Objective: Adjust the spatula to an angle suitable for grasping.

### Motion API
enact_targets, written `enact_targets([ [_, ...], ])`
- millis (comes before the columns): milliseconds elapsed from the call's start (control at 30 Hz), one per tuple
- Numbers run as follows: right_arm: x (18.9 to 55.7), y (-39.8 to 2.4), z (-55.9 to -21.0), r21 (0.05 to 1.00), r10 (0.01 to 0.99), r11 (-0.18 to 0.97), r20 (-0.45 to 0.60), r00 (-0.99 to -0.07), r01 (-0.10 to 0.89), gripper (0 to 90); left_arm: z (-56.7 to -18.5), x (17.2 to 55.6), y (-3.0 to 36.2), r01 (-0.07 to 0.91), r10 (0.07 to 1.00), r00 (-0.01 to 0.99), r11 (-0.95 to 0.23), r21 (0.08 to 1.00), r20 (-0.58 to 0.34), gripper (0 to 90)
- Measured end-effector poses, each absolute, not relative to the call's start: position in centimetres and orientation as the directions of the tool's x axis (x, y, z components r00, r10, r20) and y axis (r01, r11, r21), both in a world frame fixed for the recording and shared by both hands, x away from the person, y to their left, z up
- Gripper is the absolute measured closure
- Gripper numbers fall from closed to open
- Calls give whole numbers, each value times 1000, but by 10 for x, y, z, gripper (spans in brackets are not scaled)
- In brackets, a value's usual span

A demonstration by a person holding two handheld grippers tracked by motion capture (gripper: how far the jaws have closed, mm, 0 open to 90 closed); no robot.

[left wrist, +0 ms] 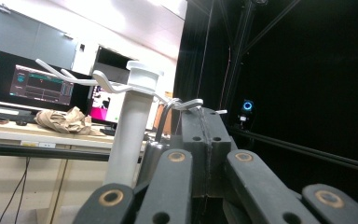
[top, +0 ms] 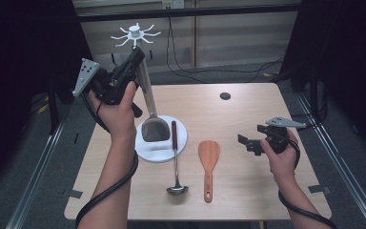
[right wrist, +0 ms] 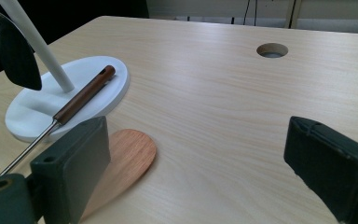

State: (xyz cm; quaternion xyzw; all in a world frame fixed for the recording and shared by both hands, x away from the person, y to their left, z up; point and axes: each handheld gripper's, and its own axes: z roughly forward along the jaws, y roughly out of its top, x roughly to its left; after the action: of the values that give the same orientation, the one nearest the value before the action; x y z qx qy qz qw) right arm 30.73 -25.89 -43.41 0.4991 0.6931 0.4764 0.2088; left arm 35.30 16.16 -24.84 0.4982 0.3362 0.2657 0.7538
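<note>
High view: left claw (top: 136,55) grips spatula (top: 153,128) by rack (top: 136,34).

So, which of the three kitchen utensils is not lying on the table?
The metal turner: the left gripper holds it up by its handle beside the rack post. The ladle and wooden spatula lie flat on the table.

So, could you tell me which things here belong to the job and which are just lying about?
In the job: spatula, held in the shut left gripper; white hook stand; probably ladle and wooden spatula.
Lying about: monitor, crumpled paper, cables.
</note>
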Motion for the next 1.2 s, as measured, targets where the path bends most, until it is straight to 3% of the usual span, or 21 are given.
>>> enact_targets([
  [1200, 308, -257, -434, 868, 888, 58, 181, -423, 492, 67, -241, 354, 179, -79, 767, 595, 353, 932, -239, 900],
])
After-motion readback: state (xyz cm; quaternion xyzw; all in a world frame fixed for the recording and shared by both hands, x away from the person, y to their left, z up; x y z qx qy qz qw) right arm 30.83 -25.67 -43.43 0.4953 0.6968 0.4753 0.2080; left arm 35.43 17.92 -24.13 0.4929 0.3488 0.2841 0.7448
